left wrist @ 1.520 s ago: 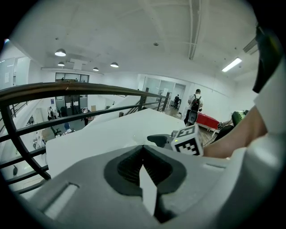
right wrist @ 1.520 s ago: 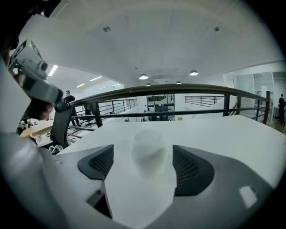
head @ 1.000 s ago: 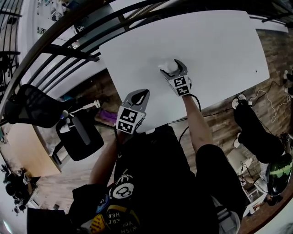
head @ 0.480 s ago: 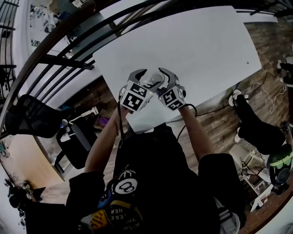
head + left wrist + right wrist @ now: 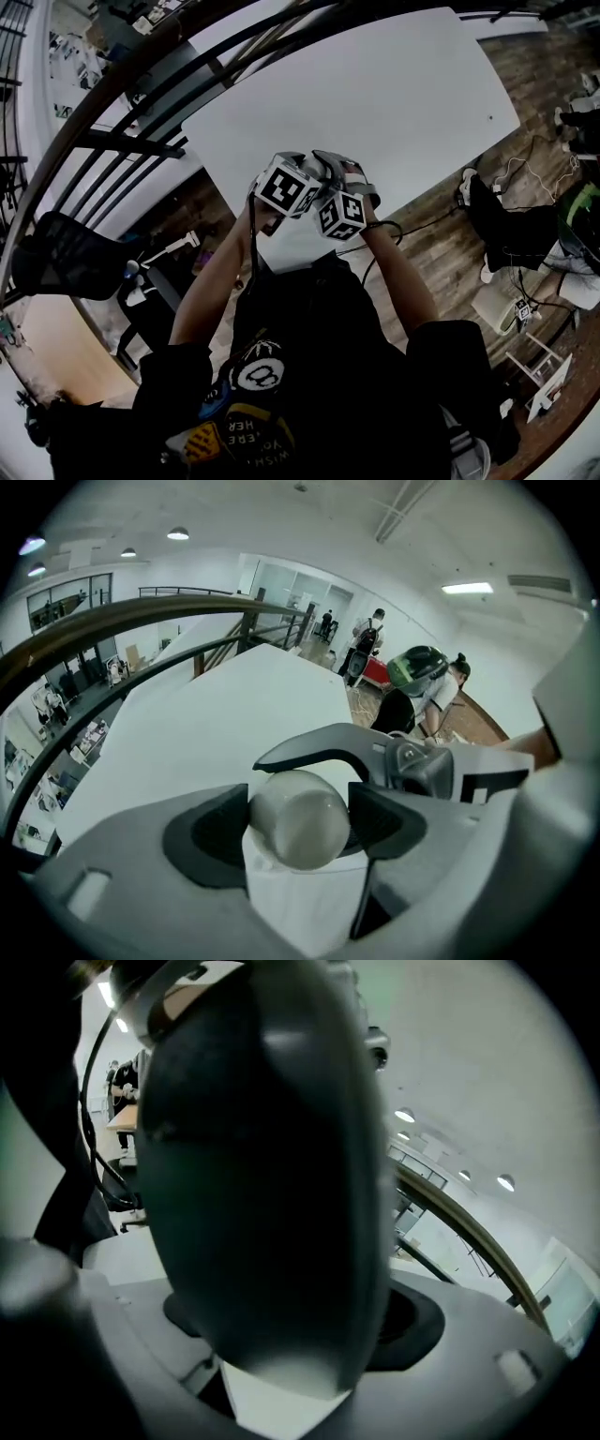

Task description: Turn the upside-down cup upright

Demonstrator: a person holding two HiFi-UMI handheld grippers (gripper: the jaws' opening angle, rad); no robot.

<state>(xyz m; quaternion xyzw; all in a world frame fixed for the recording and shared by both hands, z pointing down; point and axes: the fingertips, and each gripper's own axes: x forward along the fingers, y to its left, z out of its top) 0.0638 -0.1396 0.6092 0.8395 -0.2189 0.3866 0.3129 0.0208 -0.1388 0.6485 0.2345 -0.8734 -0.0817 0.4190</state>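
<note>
1. Spread across the upper middle of the head view as a white table (image 5: pixel 403 84), with its near edge low in the frame, just below the two grippers. Left only a narrow strip of top between the cup and the wooden floor (image 5: pixel 441 234).
2. Sat at the centre of the head view as the right gripper (image 5: pixel 332 172), pressed close against its partner. Showed in its own view a dark, very close shape filling the span between both pads. Judged to be clamped on the cup, though too near the lens for certainty.
3. Sat just left of that as the left gripper (image 5: pixel 302 829), jaws closed on the cup from either side, pads touching its wall in the lower middle of that view.
4. Hung between the two tools as the cup (image 5: pixel 298 813), white, one rounded end turned toward the left camera. Looked lifted clear of the tabletop, with one right jaw arching over its top.
5. Judged mid-handover, with the turn to upright not yet done:
   - Could slip if either pair opened before the other gripped firmly.
   - Could twist loose or crack if the two pulled against each other.
   - Could bounce off the near edge to the floor if dropped.
</note>
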